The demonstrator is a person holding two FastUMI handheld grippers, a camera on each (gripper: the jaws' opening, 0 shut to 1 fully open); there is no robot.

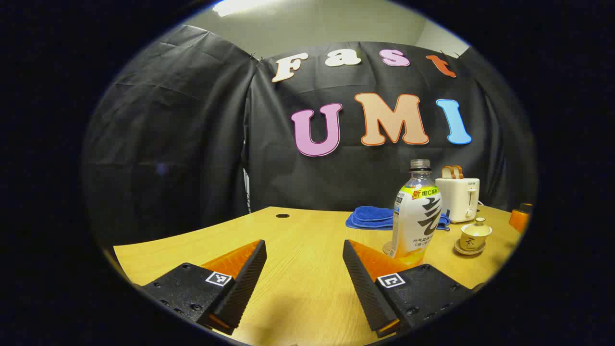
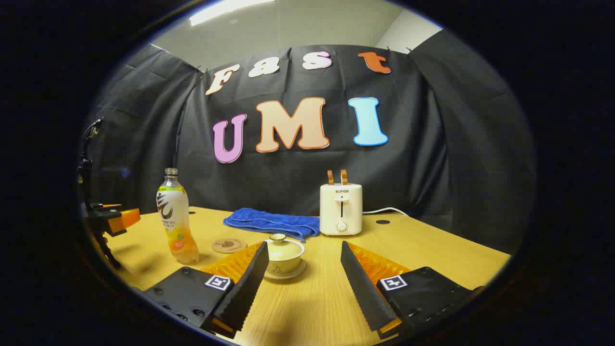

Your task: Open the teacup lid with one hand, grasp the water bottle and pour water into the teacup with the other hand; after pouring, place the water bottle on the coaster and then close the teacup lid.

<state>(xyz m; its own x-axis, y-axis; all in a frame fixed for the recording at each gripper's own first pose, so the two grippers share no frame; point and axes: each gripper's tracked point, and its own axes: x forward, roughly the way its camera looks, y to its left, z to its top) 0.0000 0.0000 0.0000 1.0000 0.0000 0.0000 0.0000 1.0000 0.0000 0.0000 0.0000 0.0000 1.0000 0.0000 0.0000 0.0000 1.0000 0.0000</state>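
Teacup: your teacup (image 2: 284,255) sits on its saucer with the lid (image 2: 277,237) on, so step one is not done yet.
Left gripper: your left gripper (image 1: 304,269) is spread wide and holds nothing. It hangs low over the table (image 1: 298,230).
Bottle: in the left gripper view, the bottle (image 1: 416,211) stands up tall, ahead and to the right of your left fingers. Its cap is off. It looks like a short reach, so your left hand is the better one for the bottle.
Coaster: in the right gripper view, the round coaster (image 2: 229,245) lies flat between the bottle and the teacup, near both.
Right gripper: your right gripper (image 2: 304,269) is spread wide too, with nothing in it. The teacup is just ahead, close by the left finger. This hand is the nearer one for the lid.
Next move: I think you should shift the right gripper a little left, so the lid knob sits between the fingers.
Table: it is smooth wood. A blue towel (image 2: 271,222) and a toaster (image 2: 340,209) sit behind the teacup, well out of your way.
Room: black cloth hangs all around.
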